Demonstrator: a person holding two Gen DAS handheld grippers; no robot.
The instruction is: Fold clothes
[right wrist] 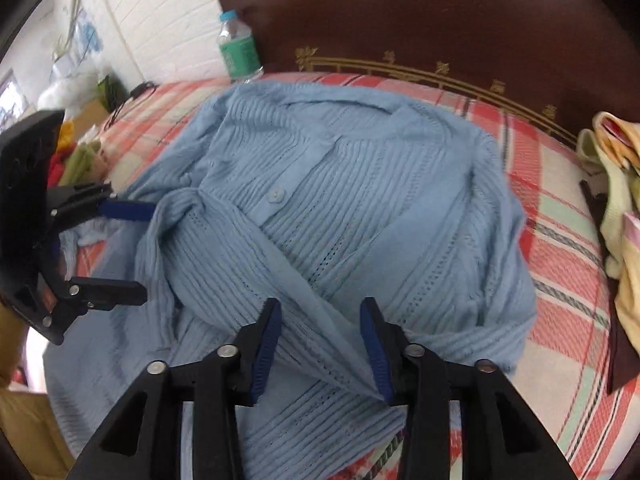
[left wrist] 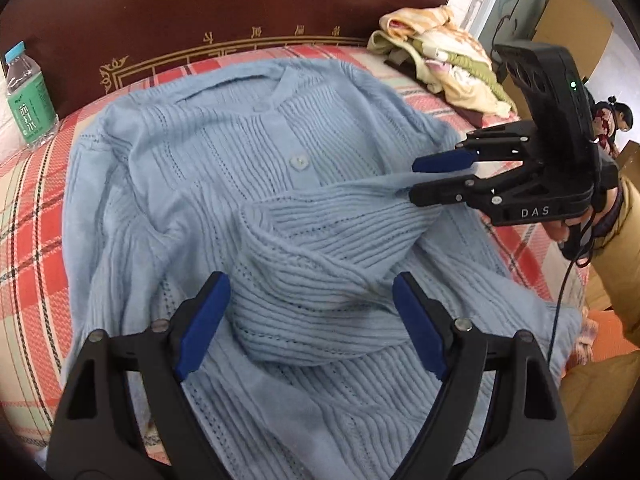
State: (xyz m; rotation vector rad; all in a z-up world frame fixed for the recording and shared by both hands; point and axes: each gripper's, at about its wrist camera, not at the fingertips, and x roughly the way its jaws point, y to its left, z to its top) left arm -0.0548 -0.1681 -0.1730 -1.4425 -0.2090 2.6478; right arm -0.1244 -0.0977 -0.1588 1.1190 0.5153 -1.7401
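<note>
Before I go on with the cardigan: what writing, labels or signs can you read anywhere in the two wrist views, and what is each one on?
"DAS": white letters on the black body of the right tongs.
Water bottle: green label with white characters, too blurred to read.
Dark headboard: a row of gold characters, too small and distorted to read.
Blue cardigan: no label or writing visible.
</note>
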